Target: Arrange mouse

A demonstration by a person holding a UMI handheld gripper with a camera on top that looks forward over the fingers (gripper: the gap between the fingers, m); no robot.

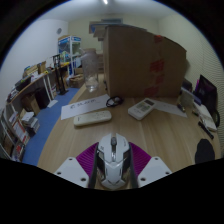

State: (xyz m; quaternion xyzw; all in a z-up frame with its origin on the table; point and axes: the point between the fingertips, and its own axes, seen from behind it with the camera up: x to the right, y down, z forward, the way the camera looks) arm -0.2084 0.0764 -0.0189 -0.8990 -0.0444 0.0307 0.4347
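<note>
A white and grey computer mouse [112, 160] with dark side stripes sits between my gripper's [112, 172] two fingers. Both purple pads [87, 157] press against its sides, so the gripper is shut on the mouse. The mouse points away from me and is held over the wooden table [150, 135]; I cannot tell whether it touches the surface.
Beyond the fingers lie a white keyboard-like bar [92, 118], a white remote-like device [142, 108] and a small dark object [114, 101]. A large cardboard box [140, 60] stands at the table's far side. Shelves [35, 90] stand to the left, dark equipment [205, 95] at the right.
</note>
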